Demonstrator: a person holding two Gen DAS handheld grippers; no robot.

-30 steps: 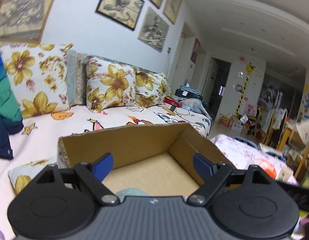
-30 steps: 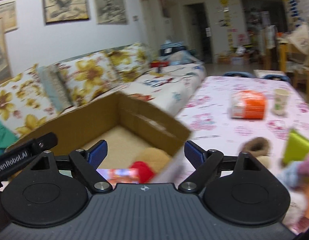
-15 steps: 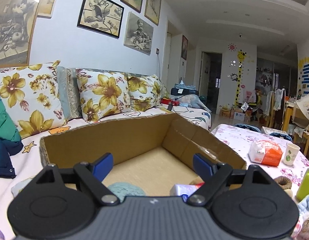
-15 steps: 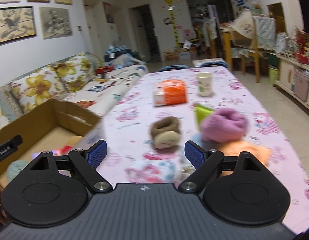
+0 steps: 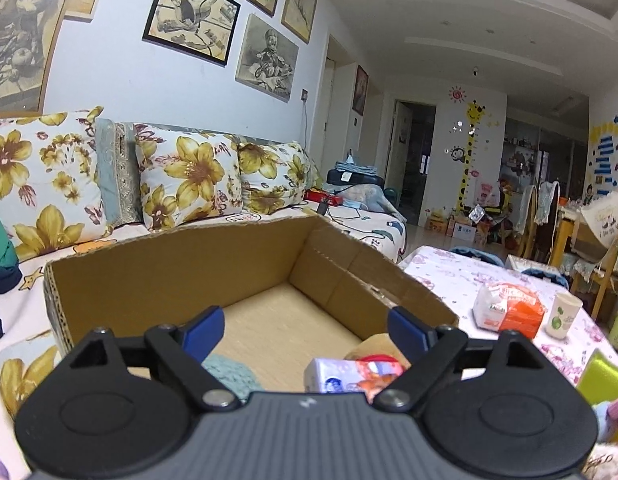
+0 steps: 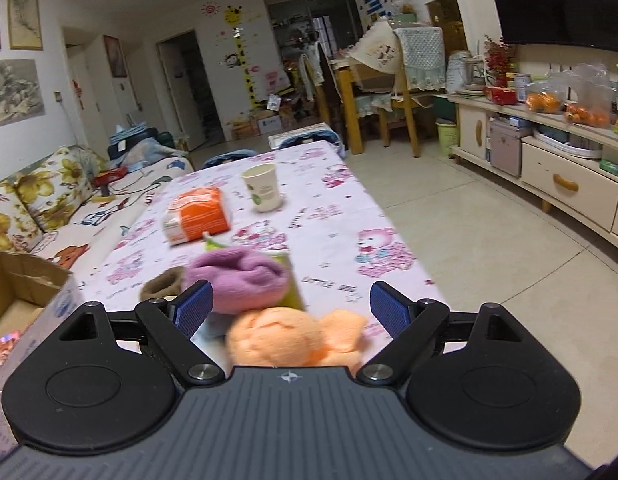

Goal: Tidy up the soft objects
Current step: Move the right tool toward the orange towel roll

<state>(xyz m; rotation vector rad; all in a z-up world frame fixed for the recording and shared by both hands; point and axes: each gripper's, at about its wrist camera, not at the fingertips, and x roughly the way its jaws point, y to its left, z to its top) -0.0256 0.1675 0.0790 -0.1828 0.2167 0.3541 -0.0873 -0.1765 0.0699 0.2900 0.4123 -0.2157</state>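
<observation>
An open cardboard box [image 5: 169, 268] lies in front of my left gripper [image 5: 305, 330], whose jaws are opening with nothing between them. Inside the box lie a teal knit piece [image 5: 229, 372], a small printed tissue pack [image 5: 337, 374] and a red and tan soft item [image 5: 375, 350]. My right gripper [image 6: 291, 306] hangs open over the pink tablecloth [image 6: 329, 220]. An orange fluffy piece [image 6: 285, 340] sits low between its fingers, untouched. Just beyond are a rolled purple sock [image 6: 239, 280], a brown sock [image 6: 163, 286] and a green item [image 6: 295, 288].
Farther along the table stand an orange tissue pack [image 6: 199, 214] and a paper cup [image 6: 263, 186]. A sofa with flowered cushions [image 5: 185, 180] runs behind the box. Tiled floor and a low cabinet [image 6: 569, 184] lie right of the table; chairs stand at its far end.
My right gripper has swung from the box to the right, over the pile of soft things on the table. The left gripper shifted slightly, so more of the box's contents show.
</observation>
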